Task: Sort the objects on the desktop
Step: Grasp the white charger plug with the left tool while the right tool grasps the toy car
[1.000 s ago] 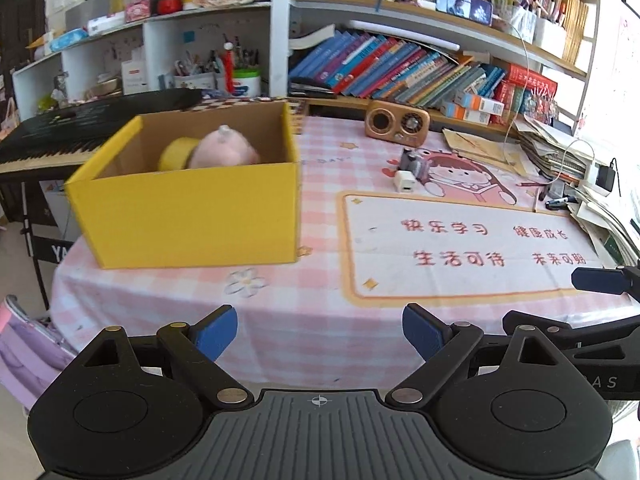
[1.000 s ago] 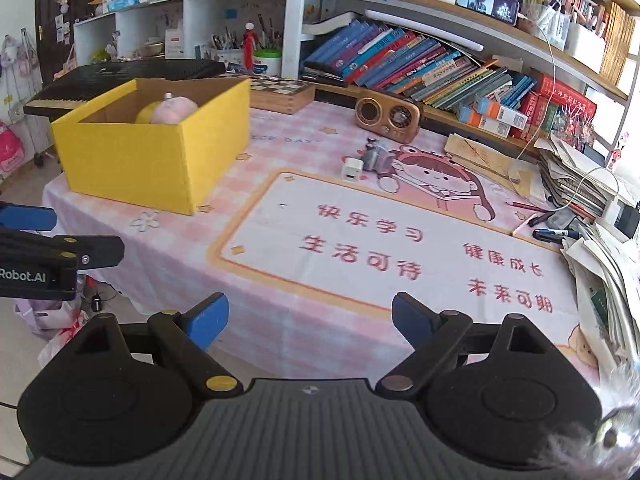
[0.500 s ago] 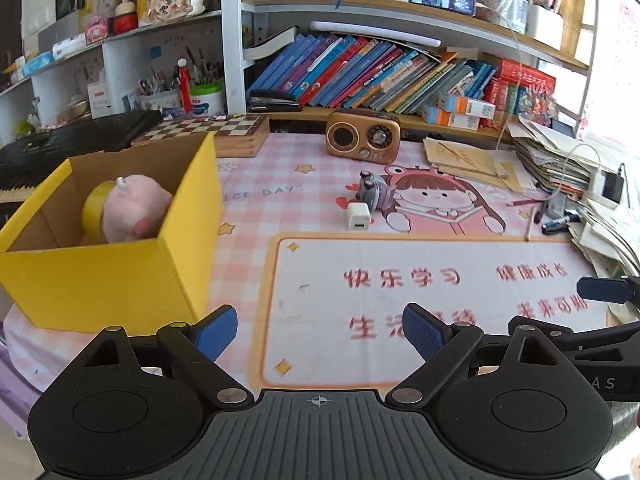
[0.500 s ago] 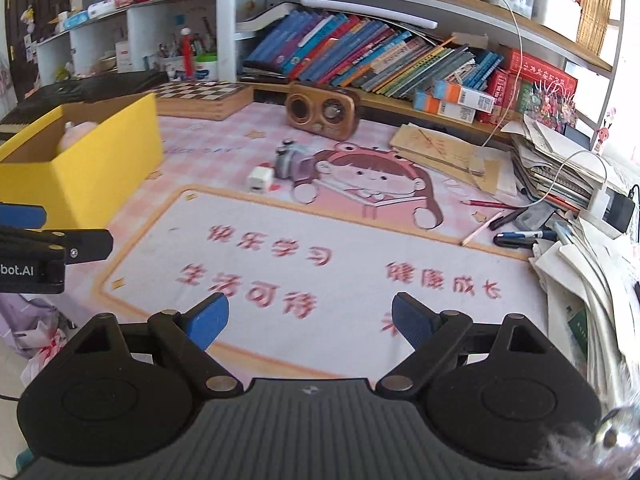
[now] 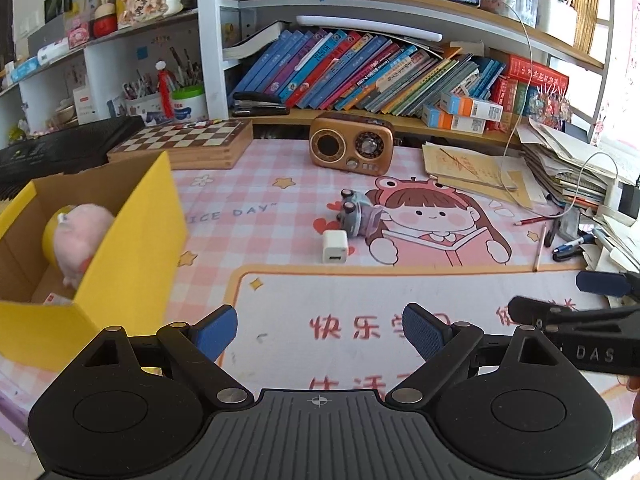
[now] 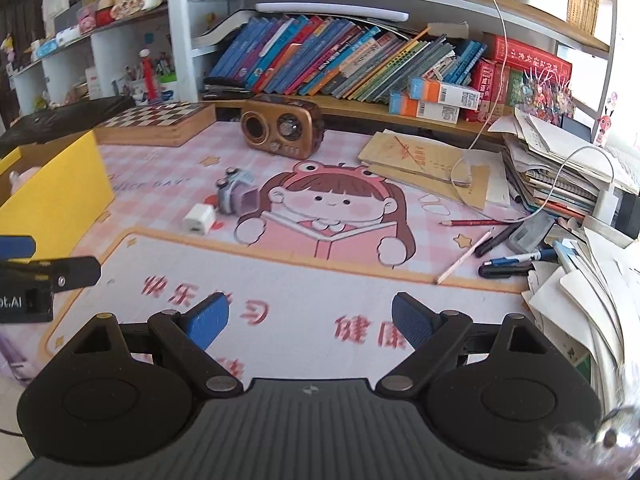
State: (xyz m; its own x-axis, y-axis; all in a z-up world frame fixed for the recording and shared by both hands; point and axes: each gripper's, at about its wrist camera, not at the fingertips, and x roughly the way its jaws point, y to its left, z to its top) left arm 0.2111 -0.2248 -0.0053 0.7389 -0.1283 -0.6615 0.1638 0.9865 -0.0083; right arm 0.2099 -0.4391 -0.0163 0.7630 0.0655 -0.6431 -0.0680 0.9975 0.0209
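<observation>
**Me:** With both claws empty over the counter [image 5: 256, 184], I'd call this the approach step for the next pick. Biggest thing first: yellow box [image 5: 132, 248] sits at the counter's left end, open top, pink plush [image 5: 82, 240] already inside next to a yellow roll [image 5: 51, 232]. So some sorting looks done.

**Q:** Claw state?

**Me:** Left claw [image 5: 318, 330] has its jaws spread wide, nothing between the pads. Right claw [image 6: 310, 322] same: apart, holding nothing. Both hover above the printed mat, near its front edge.

**Q:** What's left loose?

**Me:** Going down in size: wooden radio [image 5: 351, 145] near the shelf, probably stays. Then the small toy camera [image 6: 236, 192] mid-counter, and the white charger cube [image 5: 335, 246] just beside it on the near side. I can't tell if the two touch. Pens and pencils [image 6: 516, 258] lie well apart from those, over by the paper stack on the right.

**Q:** Next move?

**Me:** My guess: left claw goes for the charger cube or the camera, since they're closer to the box. Needs a forward reach and a drop to counter level, jaws straddling one item only. The cube is low and smooth, so pads must come down nearly to the mat. Risk is nudging the camera while closing.
</observation>
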